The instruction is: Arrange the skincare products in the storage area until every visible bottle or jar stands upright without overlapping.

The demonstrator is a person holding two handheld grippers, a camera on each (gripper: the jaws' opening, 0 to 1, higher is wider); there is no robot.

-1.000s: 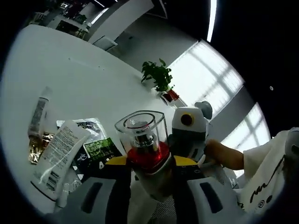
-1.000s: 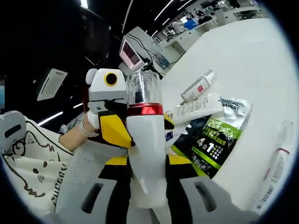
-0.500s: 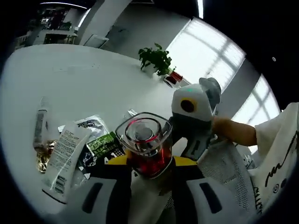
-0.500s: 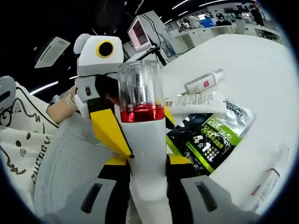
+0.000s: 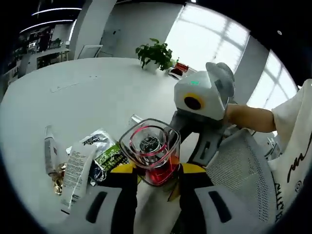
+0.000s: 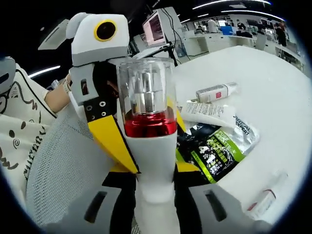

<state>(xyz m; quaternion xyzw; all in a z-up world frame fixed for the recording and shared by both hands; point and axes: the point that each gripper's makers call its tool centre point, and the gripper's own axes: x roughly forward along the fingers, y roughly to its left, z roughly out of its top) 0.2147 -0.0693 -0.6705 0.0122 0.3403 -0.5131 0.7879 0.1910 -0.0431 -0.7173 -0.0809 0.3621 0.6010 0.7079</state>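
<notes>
A white bottle (image 6: 149, 146) with a red collar and a clear cap is held up off the table. My right gripper (image 6: 153, 169) is shut on its white body. In the left gripper view the same bottle (image 5: 150, 148) rises between my own jaws, cap end away from me, and my left gripper (image 5: 156, 171) is shut on it. In the right gripper view the left gripper's yellow-edged jaw lies along the bottle's left side. On the white table (image 5: 97, 92) below lie a white tube (image 5: 75, 170), a small bottle (image 5: 48, 153) and a green-and-black sachet (image 5: 106, 157).
In the right gripper view the white tube (image 6: 209, 109), a small bottle (image 6: 214, 91) with a red label, the sachet (image 6: 214, 152) and another slim tube (image 6: 265, 197) lie flat. A potted plant (image 5: 156, 51) stands at the far table edge. A mesh chair back (image 5: 239, 170) and a person's sleeve are close by.
Both hands have turned and lifted with the bottle still held in both grippers, so the views now look more steeply down on the table. The items lying on the table have not moved.
</notes>
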